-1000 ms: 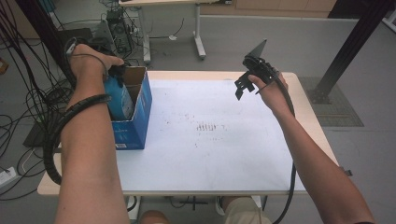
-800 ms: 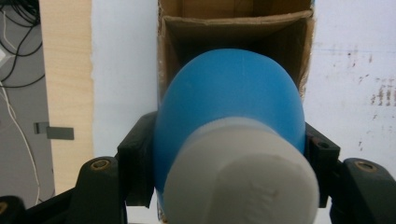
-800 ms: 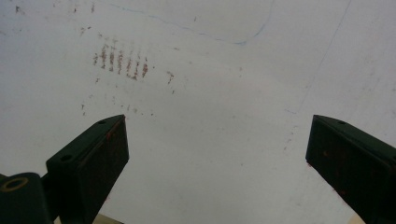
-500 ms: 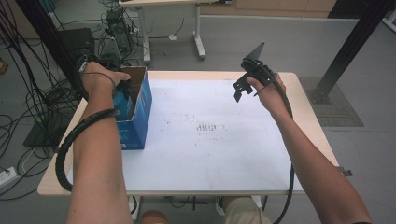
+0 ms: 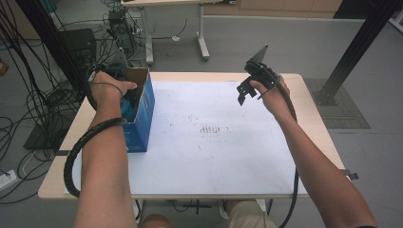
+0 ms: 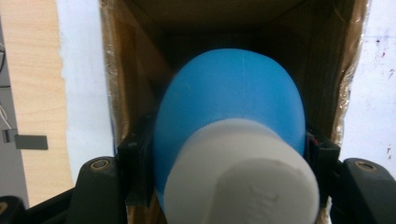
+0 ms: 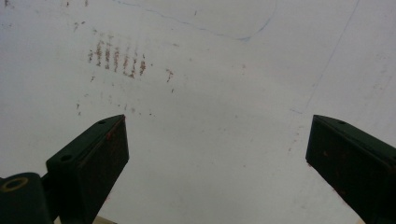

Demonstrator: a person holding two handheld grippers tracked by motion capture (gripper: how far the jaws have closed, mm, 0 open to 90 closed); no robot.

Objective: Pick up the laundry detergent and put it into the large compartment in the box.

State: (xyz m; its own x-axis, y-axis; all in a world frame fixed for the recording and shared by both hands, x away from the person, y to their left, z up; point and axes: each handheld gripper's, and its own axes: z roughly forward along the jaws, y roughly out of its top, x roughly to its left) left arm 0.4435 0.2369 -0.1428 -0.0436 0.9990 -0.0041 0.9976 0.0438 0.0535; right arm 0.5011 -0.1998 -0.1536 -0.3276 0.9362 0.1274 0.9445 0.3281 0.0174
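Note:
A blue bottle (image 6: pixel 229 93) with a white cap (image 6: pixel 243 177) is clamped between the jaws of my left gripper (image 6: pixel 229 161), which is shut on its body just below the cap. The bottle hangs inside an open blue cardboard box (image 5: pixel 141 118) at the table's left edge, whose brown inner walls (image 6: pixel 135 70) surround it. In the high view my left hand (image 5: pixel 108 87) is over the box's opening, with a bit of the bottle (image 5: pixel 127 108) below it. My right gripper (image 5: pixel 243 91) is held above the table's far right part, open and empty (image 7: pixel 217 140).
A white sheet (image 5: pixel 214 161) covers most of the wooden table (image 5: pixel 309 123), with brown smudges (image 5: pixel 210 128) near its middle. Cables (image 5: pixel 33 109) hang and lie at the left. Another table's legs (image 5: pixel 202 38) stand behind, and a black post (image 5: pixel 354 52) rises at the right.
My left hand has moved nearer and lower over the box, carrying the blue bottle deeper into it. The right gripper has barely moved.

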